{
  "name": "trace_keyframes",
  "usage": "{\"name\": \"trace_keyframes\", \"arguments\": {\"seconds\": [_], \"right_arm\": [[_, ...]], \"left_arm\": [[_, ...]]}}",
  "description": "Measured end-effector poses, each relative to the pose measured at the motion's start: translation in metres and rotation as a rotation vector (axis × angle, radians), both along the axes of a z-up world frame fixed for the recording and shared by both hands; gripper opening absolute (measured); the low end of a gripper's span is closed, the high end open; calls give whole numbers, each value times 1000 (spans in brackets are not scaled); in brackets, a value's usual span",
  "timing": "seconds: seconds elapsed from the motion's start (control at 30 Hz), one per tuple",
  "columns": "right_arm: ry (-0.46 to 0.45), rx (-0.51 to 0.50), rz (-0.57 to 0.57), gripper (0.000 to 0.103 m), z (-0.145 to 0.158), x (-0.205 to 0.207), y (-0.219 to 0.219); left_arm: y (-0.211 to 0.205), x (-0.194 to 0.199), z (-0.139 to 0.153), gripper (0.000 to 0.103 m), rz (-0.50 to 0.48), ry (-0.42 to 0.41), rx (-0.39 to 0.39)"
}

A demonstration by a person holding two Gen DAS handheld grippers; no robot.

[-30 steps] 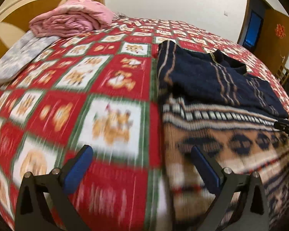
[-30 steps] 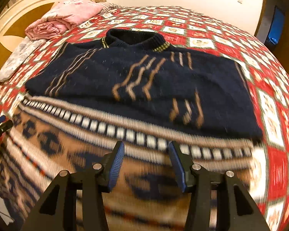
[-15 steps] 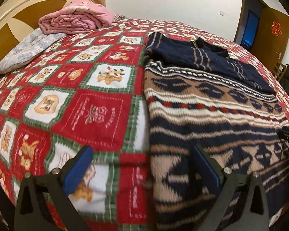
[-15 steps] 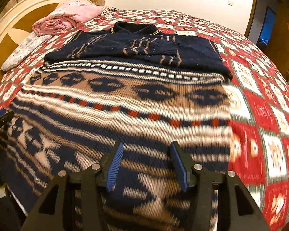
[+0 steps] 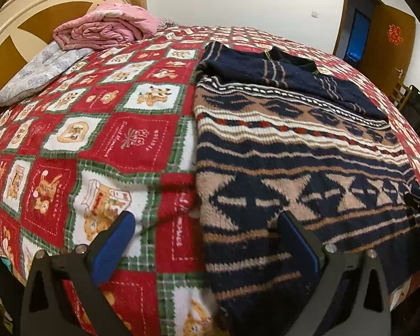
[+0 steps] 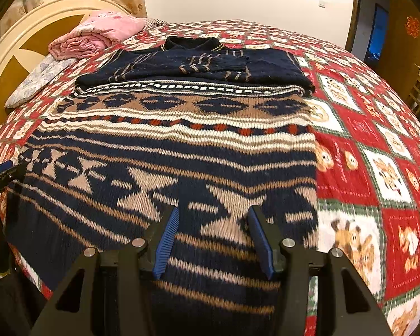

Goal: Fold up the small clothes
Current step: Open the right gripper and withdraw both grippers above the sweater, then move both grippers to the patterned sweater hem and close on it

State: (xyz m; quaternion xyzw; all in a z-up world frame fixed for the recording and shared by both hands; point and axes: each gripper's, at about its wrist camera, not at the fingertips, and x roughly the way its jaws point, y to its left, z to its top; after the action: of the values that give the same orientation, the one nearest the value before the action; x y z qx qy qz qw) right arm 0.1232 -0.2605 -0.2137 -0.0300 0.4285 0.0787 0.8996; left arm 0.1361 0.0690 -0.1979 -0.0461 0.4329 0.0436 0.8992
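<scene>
The sweater [image 6: 170, 151] lies flat on the quilt [image 6: 378, 145], both sleeves folded across its chest (collar at the far end). The left gripper [image 5: 204, 224] gapes wide over its left edge; the right gripper [image 6: 212, 218], half-spread, grips nothing above the hem.

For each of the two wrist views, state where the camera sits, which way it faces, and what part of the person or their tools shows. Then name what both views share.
Left wrist: on the left gripper, looking down across the bed's near edge over the sweater's left side; open jaws, right gripper's tip at the right edge.
Right wrist: on the right gripper, above the sweater's lower right part; open jaws, left gripper's tip at the left edge.
Shared: sweater, red quilt, pink bedding, headboard.
</scene>
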Motion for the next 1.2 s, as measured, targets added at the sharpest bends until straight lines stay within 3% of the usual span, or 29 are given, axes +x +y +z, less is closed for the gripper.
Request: {"name": "trace_keyframes", "arguments": {"seconds": [0.5,0.87,1.2], "right_arm": [[-12,47,-21,53,-1,-31,-12],[5,63,-26,53,-1,-78,-26],[59,135,-95,53,-4,-109,-58]], "left_arm": [[-21,-22,-12,103,-53,57,-8],[-29,-44,-16,102,-96,96,-16],[-25,-55,-11,80,-105,136,-90]]}}
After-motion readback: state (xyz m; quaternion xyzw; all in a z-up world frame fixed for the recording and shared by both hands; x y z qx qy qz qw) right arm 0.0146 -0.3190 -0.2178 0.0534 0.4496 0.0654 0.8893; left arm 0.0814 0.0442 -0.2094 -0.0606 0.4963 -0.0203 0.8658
